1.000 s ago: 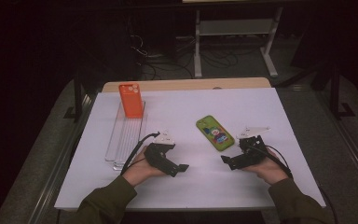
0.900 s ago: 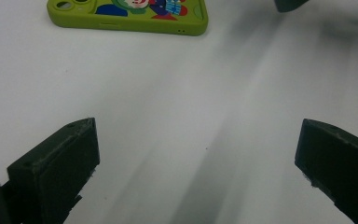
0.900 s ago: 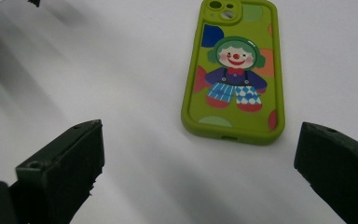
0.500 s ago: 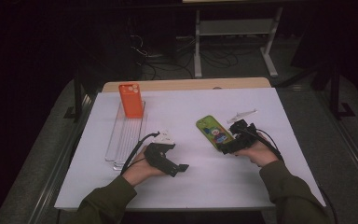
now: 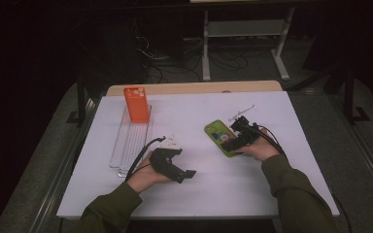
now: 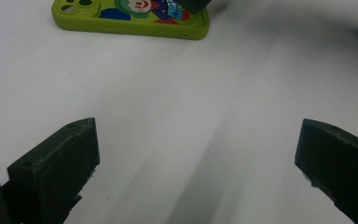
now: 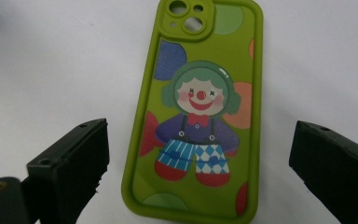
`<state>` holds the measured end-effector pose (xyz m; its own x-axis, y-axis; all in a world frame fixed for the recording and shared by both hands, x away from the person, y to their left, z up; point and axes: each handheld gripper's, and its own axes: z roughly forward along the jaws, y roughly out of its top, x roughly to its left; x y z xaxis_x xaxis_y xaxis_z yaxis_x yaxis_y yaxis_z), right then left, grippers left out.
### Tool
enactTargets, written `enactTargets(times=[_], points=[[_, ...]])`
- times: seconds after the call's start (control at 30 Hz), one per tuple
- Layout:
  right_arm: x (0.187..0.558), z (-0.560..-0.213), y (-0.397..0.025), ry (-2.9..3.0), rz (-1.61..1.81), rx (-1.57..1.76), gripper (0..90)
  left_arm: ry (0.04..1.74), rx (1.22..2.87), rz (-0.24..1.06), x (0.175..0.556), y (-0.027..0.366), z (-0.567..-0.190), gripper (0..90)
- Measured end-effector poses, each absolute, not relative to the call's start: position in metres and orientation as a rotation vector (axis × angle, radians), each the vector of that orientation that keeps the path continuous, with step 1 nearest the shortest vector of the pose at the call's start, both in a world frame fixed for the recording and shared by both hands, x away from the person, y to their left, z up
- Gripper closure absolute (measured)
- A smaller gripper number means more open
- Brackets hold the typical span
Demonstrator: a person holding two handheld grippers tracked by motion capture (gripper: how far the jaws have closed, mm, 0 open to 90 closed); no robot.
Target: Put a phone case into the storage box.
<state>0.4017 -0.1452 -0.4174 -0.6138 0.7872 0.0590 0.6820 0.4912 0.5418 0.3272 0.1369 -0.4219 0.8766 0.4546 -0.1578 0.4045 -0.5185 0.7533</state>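
The right gripper (image 5: 230, 141) hangs over the green phone case (image 5: 217, 136), jaws wide apart on either side of it with nothing between them and the case. At its 8 o'clock the left gripper (image 5: 184, 175) rests spread open on the white table (image 5: 272, 194). Well apart at 10 o'clock, an orange phone case (image 5: 136, 104) stands on a clear tray (image 5: 128, 145).

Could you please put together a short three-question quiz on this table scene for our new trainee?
1. True or false: the right tongs are shut on the green phone case.
2. What does the orange phone case stand in?
a) a cardboard box
b) a clear tray
c) a metal bowl
3. What figure is printed on the green phone case?

Key:
1. False; the jaws stand wide open on either side of it.
2. b, the clear tray.
3. A clown.
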Motion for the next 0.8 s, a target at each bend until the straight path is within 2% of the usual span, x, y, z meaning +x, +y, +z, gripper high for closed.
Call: enactTargets(times=[0.8], points=[[0.412, -0.438, -0.133, 2.616, 0.614, 1.304, 8.6, 0.617, 2.177, 0.072, 0.328, 0.137, -0.423, 0.0]])
